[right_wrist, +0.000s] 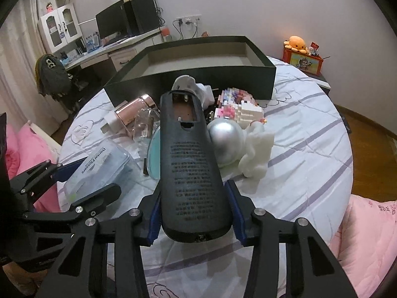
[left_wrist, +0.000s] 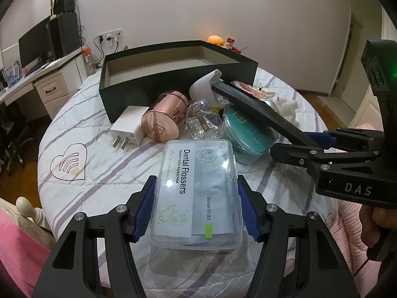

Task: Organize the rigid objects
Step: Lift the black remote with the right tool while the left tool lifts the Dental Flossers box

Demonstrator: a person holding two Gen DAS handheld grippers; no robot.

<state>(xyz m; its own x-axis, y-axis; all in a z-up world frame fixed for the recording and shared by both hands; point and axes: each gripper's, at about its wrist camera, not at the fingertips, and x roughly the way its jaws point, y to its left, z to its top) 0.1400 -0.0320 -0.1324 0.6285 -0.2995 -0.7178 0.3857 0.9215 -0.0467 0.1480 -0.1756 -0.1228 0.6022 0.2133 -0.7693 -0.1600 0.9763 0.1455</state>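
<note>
Left tongs (left_wrist: 196, 206) grip clear box (left_wrist: 197, 193) labelled "Dental Flossers".

Round quilted bed (left_wrist: 74, 114) (striped) bearing black box (left_wrist: 139, 94).

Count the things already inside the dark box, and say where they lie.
0. The visible inside of the dark box shows only bare tan walls and floor. The dental flossers case and the black remote are outside it. The near wall hides some floor.
</note>
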